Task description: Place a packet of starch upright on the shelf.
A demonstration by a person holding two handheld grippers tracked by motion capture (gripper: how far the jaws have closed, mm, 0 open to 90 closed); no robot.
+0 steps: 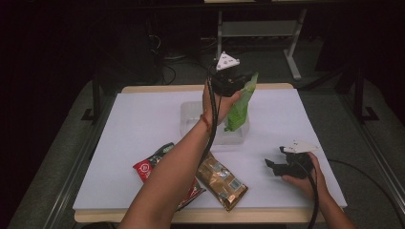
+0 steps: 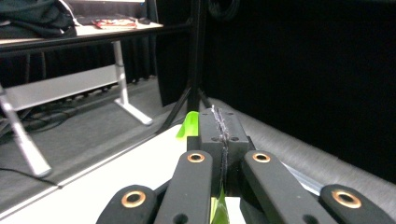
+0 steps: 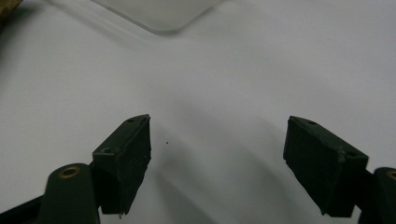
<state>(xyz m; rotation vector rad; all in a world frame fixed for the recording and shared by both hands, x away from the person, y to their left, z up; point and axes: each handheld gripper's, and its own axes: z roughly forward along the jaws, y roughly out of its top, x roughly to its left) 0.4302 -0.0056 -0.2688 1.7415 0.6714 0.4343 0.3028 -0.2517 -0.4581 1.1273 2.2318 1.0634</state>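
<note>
Nearest to the person, in front of the clear container (image 1: 214, 125), the brown packet (image 1: 221, 180) and the red packet (image 1: 157, 168) lie flat on the white table (image 1: 143, 124). To the right of the container, the right gripper (image 1: 273, 166) rests low over the table, its jaws standing wide with nothing between them. Above the container, the left gripper (image 1: 239, 82) has its jaws pressed together on the top edge of the green packet (image 1: 240, 104), which hangs down over the container's far right part.
</note>
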